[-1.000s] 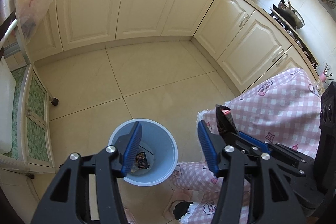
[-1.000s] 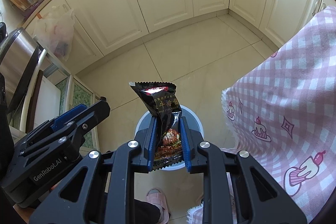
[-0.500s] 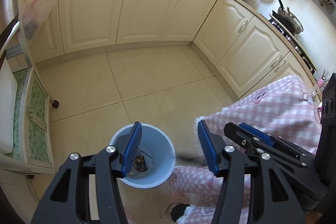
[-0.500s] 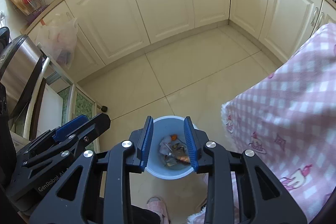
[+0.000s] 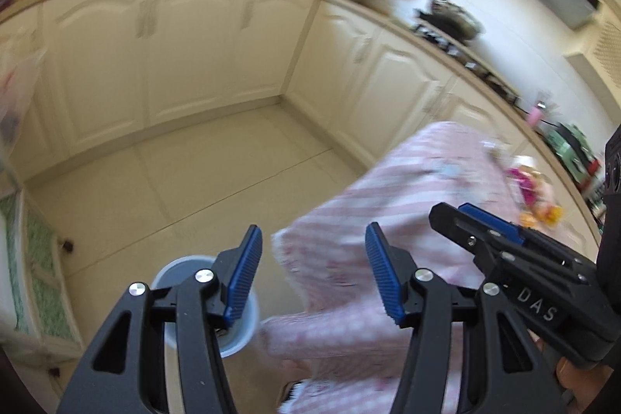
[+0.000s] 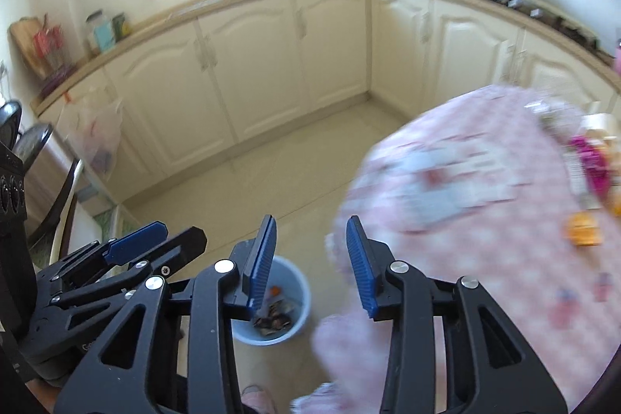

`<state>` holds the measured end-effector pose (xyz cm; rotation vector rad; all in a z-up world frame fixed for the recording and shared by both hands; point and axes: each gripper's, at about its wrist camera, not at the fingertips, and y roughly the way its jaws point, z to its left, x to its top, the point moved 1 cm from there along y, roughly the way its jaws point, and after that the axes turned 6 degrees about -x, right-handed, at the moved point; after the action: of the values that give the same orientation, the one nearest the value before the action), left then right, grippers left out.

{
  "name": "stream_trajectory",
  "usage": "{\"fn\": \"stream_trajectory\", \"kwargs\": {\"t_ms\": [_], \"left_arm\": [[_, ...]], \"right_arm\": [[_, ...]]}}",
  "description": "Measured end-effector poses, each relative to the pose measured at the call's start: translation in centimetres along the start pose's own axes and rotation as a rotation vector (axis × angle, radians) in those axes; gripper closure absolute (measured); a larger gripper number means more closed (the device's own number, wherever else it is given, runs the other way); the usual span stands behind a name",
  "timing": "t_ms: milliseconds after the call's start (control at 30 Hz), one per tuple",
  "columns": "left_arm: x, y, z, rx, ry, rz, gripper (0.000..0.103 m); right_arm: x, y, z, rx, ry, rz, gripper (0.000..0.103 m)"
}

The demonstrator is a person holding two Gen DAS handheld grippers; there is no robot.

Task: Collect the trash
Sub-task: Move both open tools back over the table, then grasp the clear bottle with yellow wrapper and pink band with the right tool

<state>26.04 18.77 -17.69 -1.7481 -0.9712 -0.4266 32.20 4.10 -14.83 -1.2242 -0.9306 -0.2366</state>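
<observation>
Left wrist view: the left gripper [image 5: 312, 272] stood about half open and empty, pads touching nothing. The bin [image 5: 248, 330] sat upright on the floor below, beside the pink cloth [image 5: 427, 181].

Right wrist view: the right gripper [image 6: 310, 260] was opening — nothing between its pads. The bin [image 6: 300, 288] stood mouth up, wrappers [image 6: 275, 317] lying inside; their direction was too blurred to tell.
</observation>
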Motion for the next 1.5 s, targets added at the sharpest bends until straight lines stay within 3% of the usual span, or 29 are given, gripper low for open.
{"fn": "stream_trajectory", "kwargs": {"t_ms": [200, 367, 600, 933, 967, 1000, 1100, 1500], "left_arm": [[0.4, 0.7, -10.6, -0.123, 0.149, 0.013, 0.043], [-0.7, 2.9, -18.5, -0.202, 0.268, 0.079, 0.043], [-2.6, 7.7, -25.2, -0.21, 0.371, 0.179, 0.043], [-2.3, 13.5, -27.1, -0.179, 0.372, 0.262, 0.043], [-2.3, 14.0, -27.2, -0.176, 0.372, 0.265, 0.045], [-2.2, 14.2, -27.4, -0.164, 0.381, 0.26, 0.06], [-1.8, 14.7, -27.5, -0.179, 0.379, 0.262, 0.064], [1.8, 14.4, -26.6, -0.148, 0.32, 0.133, 0.064]], "right_arm": [[-0.5, -5.0, -8.1, -0.105, 0.076, -0.07, 0.065], [-1.8, -7.5, -14.3, -0.203, 0.135, -0.087, 0.065], [-4.6, -7.6, -21.5, -0.276, 0.208, -0.047, 0.063], [-6.0, -6.9, -25.9, -0.285, 0.27, -0.015, 0.056], [-6.1, -6.8, -26.2, -0.287, 0.275, -0.011, 0.055], [-6.1, -6.7, -26.2, -0.288, 0.279, -0.007, 0.054], [-5.9, -6.3, -26.9, -0.279, 0.294, 0.001, 0.051], [-3.3, -4.9, -31.5, -0.349, 0.384, -0.039, 0.035]]}}
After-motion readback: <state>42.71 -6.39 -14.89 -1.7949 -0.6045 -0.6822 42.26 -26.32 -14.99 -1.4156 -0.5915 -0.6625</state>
